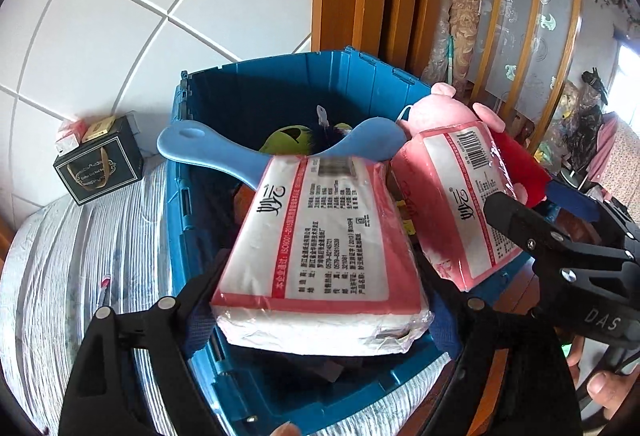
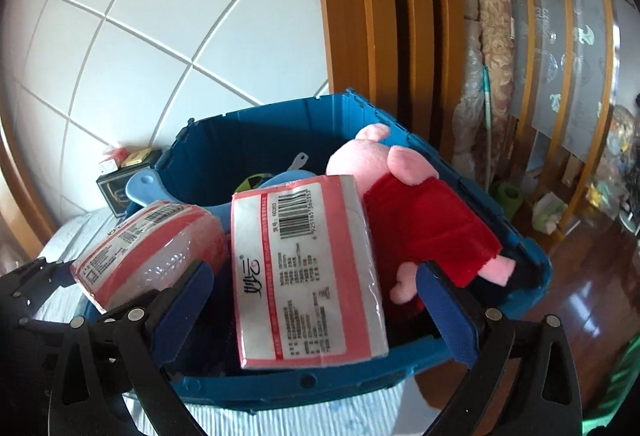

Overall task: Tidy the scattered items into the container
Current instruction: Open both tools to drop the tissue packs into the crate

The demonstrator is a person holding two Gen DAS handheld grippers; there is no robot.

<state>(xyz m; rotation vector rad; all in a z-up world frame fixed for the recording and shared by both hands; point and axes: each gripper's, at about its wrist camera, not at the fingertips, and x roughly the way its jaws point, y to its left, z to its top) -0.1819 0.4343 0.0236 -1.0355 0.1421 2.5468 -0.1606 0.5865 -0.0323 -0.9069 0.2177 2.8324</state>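
The hard blue plastic crate [image 2: 472, 192] sits on a ribbed white bedcover [image 1: 80, 236], heaped full. The left claw [image 1: 320, 320] is clamped on a soft tissue pack [image 1: 320, 244] in crinkly clear film with pink bands, held over the crate's near rim. The right claw [image 2: 316, 312] gapes wide, its blue pads either side of a second pack [image 2: 308, 268] that lies slanted on the heap; whether they touch it I cannot tell. At two o'clock from that pack sprawls a plush pig [image 2: 404, 192] in red felt. At eleven o'clock a smooth blue scoop [image 1: 224, 152] pokes over the rim. Beyond, a black box [image 1: 100, 168] stands by tiled wall [image 1: 120, 16].
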